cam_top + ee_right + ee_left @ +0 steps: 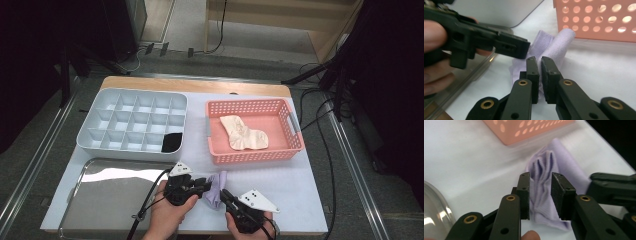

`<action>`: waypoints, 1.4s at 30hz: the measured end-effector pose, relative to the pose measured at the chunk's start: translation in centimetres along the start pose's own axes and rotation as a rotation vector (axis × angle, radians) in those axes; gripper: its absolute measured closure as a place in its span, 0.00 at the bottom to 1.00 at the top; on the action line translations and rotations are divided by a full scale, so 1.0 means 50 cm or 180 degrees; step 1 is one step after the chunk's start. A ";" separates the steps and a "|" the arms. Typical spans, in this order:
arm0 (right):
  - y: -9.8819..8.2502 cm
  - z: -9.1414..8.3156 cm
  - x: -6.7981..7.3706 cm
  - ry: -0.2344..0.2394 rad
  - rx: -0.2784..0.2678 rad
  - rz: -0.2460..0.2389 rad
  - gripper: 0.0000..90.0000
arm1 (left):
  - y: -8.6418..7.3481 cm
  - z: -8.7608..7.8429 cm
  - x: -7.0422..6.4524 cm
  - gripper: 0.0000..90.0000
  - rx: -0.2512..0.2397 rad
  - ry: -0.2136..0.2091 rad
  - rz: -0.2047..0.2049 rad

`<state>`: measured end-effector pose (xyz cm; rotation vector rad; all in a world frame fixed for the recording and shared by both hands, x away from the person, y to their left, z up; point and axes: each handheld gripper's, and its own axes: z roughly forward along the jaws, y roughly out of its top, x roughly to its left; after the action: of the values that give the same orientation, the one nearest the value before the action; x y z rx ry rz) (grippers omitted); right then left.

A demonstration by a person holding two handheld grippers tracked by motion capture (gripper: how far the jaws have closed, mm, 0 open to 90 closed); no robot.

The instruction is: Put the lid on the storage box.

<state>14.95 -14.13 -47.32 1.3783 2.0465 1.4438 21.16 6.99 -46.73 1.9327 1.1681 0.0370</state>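
You had one rolled black sock [172,142] filed in the grey divided organiser tray [131,122] and a cream sock [243,133] waiting in the pink perforated basket [250,156], while your right tool [539,60] pinched the crumpled lilac sock [216,187] on the white tabletop [295,185] and your left tool [540,178] stood apart around it, unrolled

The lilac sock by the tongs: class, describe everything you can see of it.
The lilac sock is a small ribbed knit, soft and bunched into folds. It lies on the white table in front of the pink basket. The right tongs pinch a fold of it. The left tongs straddle its gathered ribs, pads apart from the cloth.
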 end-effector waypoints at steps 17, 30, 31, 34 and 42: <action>-0.022 0.040 0.040 0.0246 0.0207 -0.0280 0.95 | -0.003 0.015 0.013 0.88 0.0200 -0.0148 -0.0161; -0.029 0.057 0.052 0.0127 0.0197 -0.0326 0.95 | 0.015 -0.042 0.032 0.68 -0.0081 -0.0273 -0.0254; -0.029 0.057 0.053 0.0120 0.0205 -0.0322 0.95 | 0.014 -0.036 0.029 0.63 -0.0035 -0.0270 -0.0253; -0.029 0.059 0.056 0.0097 0.0207 -0.0324 0.95 | 0.013 -0.016 0.018 0.55 0.0056 -0.0259 -0.0222; -0.031 0.046 0.062 0.0081 0.0211 -0.0346 0.94 | 0.022 0.005 0.015 0.86 0.0086 -0.0238 -0.0215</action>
<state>14.12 -10.34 -48.83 1.2580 2.1675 1.3669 22.47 7.14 -46.42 1.9005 1.1885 -0.0867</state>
